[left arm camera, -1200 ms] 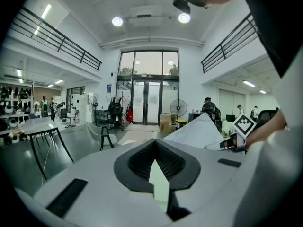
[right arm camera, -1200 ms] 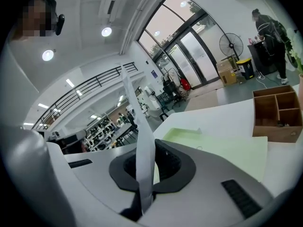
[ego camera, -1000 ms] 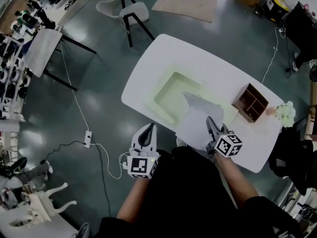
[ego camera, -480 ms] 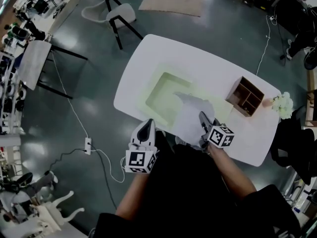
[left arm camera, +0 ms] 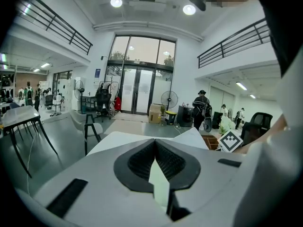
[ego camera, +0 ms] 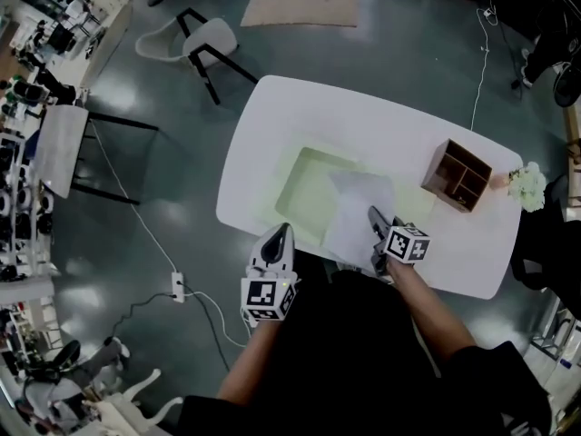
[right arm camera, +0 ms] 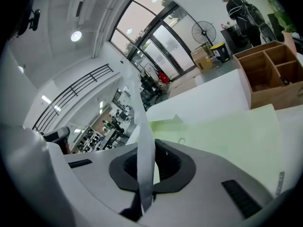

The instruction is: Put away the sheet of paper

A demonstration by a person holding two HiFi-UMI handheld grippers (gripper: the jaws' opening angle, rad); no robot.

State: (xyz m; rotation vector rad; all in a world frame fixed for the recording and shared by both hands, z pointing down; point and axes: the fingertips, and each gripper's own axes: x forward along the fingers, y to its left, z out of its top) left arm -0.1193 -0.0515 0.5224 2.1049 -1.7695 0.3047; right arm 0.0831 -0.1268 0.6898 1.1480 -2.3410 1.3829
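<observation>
Head view: right tongs (ego camera: 373,214) clamp the sheet of paper (ego camera: 359,203) above the white desk (ego camera: 300,116); left tongs (ego camera: 283,231) pressed together, empty.

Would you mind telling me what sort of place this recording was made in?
Probably an open lab or workshop hall: equipment-cluttered benches, a mezzanine railing and a pedestal fan.

There were two hand-held grippers (ego camera: 282,230) (ego camera: 371,213), one sheet of paper (ego camera: 359,209), one green tray (ego camera: 304,187), one wooden box (ego camera: 458,176) and one bench (ego camera: 300,107).
</observation>
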